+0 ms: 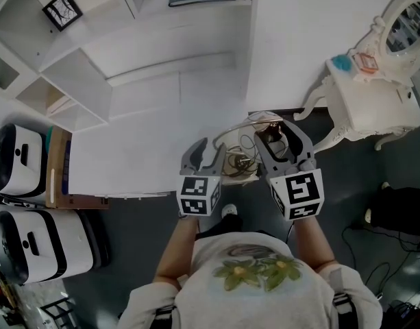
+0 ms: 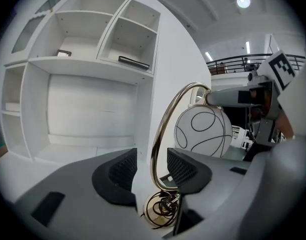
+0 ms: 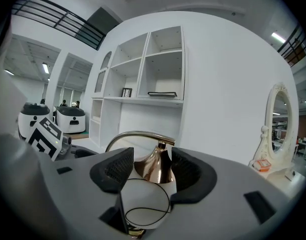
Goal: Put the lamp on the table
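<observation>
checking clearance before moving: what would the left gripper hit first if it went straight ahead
Likely the lamp's gold arched stem, already between the left gripper's open jaws; depth is unclear.

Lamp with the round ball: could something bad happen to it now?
1. The lamp seems to stand right by the table's front corner, so a nudge might tip it off.
2. Its thin gold arm sits between the open jaws of the left tool. Pulling away sideways could hook it.
3. The right tool is open around the gold cap above the globe, so a crooked retreat could knock it.
</observation>
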Motion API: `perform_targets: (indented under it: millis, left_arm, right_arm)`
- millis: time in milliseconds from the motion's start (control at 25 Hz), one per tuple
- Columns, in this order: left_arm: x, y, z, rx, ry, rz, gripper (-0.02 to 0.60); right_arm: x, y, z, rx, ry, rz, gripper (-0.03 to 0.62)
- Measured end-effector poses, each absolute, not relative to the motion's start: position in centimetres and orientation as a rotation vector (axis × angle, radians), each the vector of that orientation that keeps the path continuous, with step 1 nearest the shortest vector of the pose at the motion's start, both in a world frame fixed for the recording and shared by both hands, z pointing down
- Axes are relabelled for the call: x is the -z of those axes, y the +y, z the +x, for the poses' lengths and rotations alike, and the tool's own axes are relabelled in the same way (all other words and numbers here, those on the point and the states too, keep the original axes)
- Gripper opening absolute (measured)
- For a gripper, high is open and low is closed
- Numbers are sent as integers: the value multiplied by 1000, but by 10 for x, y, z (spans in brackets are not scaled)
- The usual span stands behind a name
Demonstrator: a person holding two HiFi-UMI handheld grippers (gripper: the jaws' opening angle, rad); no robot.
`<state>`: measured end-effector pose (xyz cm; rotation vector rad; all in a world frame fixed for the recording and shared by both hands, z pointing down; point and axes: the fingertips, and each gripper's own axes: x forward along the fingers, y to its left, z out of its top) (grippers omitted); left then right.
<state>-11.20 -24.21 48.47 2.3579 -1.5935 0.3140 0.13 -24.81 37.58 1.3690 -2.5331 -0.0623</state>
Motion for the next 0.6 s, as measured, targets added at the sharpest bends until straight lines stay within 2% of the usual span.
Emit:
perform_targets:
  millis: [520,560,600]
  left_arm:
    - [-456,-196,-93,-274,-1631,2421,173]
    - [-452,-192,-90,-279,-1638,2436,164]
    - [-449,-189,-87,-286,-1650,2453,144]
  right_arm:
    - [-382,-196,-5,59,-2577,1245,225]
    - [-382,-192,-5,62,-2586,1236,212]
    - [-382,-188,-5,67,-2593,1232,158]
